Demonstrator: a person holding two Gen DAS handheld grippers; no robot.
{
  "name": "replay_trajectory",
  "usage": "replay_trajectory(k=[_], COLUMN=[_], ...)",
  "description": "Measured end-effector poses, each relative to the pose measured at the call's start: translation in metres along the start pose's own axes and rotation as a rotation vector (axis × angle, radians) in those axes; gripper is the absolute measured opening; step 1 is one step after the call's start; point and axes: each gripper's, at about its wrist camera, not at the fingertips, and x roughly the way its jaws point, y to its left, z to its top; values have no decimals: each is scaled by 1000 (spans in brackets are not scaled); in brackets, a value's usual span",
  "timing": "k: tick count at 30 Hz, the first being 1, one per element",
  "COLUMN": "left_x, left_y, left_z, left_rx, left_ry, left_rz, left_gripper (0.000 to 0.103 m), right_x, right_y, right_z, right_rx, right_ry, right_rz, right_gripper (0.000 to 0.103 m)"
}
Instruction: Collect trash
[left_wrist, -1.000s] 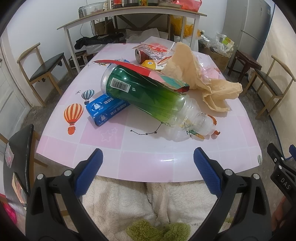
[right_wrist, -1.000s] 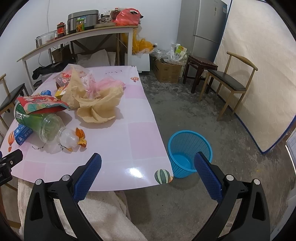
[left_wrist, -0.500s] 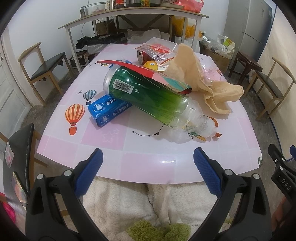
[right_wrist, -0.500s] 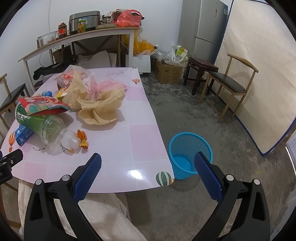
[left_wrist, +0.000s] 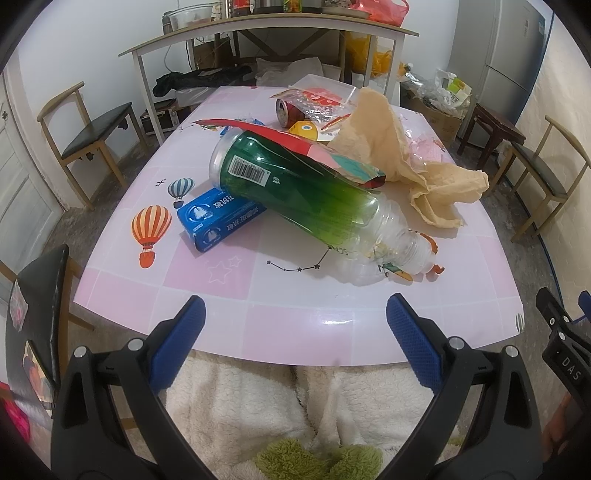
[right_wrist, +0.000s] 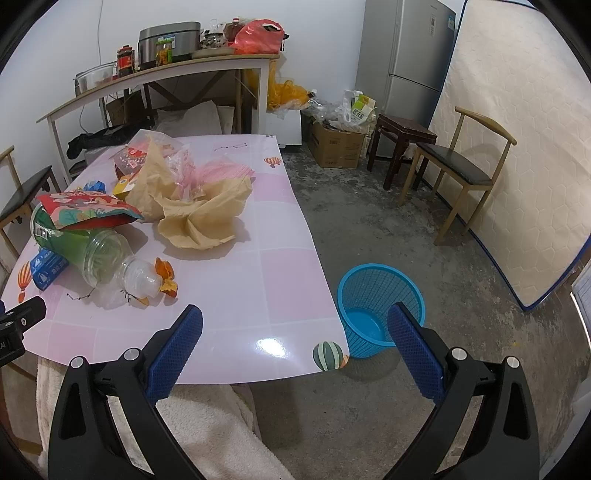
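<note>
Both views have crept slightly closer to the counter (left_wrist: 288, 325) over the last second. I hold both grippers' fingers spread wide and empty. My left gripper (left_wrist: 293, 334) faces the green bottle (left_wrist: 306, 195), which lies dead ahead, long axis diagonal, neck toward my right. My right gripper (right_wrist: 295, 341) sits nearer the blue basket (right_wrist: 380, 295) on the floor.

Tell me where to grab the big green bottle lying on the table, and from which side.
Grip the green bottle at its clear ribbed neck, the narrowest part and the end nearest the open left claw. Come from the near table edge, across the neck: the bottle lies on its side, with a snack bag resting on its body.
</note>
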Motion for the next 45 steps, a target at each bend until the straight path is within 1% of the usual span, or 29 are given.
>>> replay_trajectory(k=[8, 12, 18, 23, 26, 31, 33, 35, 38, 41, 45], left_x=[0, 1, 1, 1, 0, -6, -9, -9, -5, 0, 6], left_y=[0, 11, 11, 17, 20, 27, 29, 30, 35, 40, 48], left_z=[0, 3, 3, 1, 0, 4, 6, 9, 12, 12, 12], left_rx=[-1, -6, -8, -18, -20, -38, -27, -18, -23, -24, -32], left_ry=[1, 5, 4, -12, -36, -89, -123, -143, -152, -187, -226], left_rz=[-2, -2, -3, 2, 12, 14, 18, 23, -7, -56, -152], left_gripper=[94, 94, 94, 94, 94, 94, 94, 94, 94, 94, 94], right_x=[1, 1, 2, 3, 4, 2, 4, 9, 19, 24, 42], right_y=[1, 1, 4, 9, 12, 16, 14, 13, 14, 22, 38], right_z=[0, 0, -1, -1, 2, 13, 18, 24, 38, 57, 97], right_rx=[-1, -1, -9, -33, -56, -74, -75, -56, -23, -24, 10], right_ry=[1, 1, 1, -9, -26, -103, -121, -113, -95, -89, -33], right_rz=[1, 2, 10, 17, 15, 19, 66, 123, 195, 256, 433], right_gripper=[98, 98, 98, 98, 98, 98, 98, 98, 98, 98, 98])
